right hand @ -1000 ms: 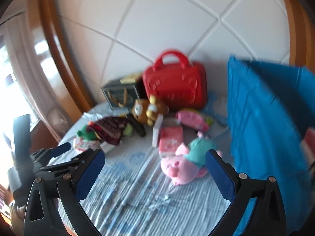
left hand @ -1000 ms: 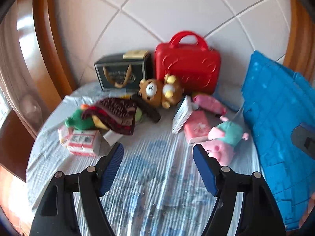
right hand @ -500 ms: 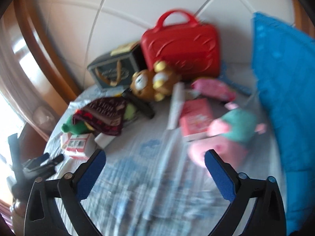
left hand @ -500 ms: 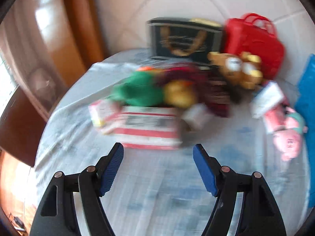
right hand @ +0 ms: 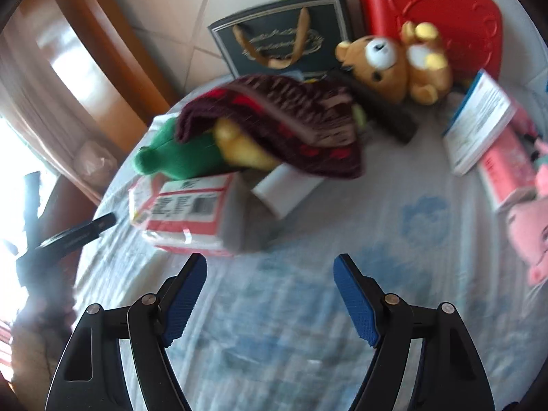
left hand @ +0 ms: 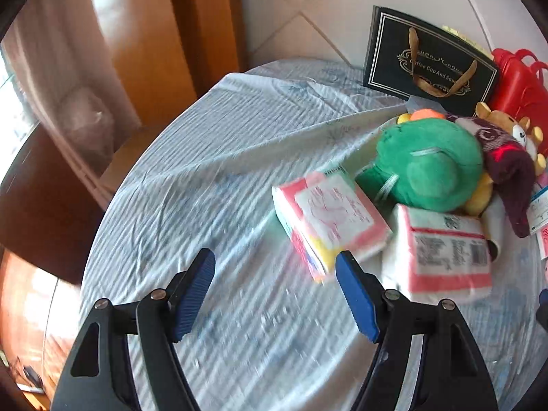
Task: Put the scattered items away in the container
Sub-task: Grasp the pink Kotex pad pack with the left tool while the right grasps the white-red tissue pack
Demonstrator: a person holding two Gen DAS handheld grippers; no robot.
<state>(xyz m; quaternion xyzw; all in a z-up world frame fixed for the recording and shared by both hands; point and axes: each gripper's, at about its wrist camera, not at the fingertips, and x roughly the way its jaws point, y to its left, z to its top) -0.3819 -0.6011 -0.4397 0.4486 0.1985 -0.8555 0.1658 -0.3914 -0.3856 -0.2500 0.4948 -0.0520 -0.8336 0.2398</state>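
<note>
Now both tools hang empty over the counter [left hand: 239, 130]: left tool [left hand: 275, 293] agape beside the pink tissue pack [left hand: 328, 219], right tool [right hand: 270, 294], just narrowing, below the barcoded pack [right hand: 188, 215], presumably lining up grabs.

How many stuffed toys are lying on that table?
3 that I can see: a green plush half under the dark red knit cloth, a brown bear against the red case, and a pink plush at the right edge. More may be hidden.
</note>
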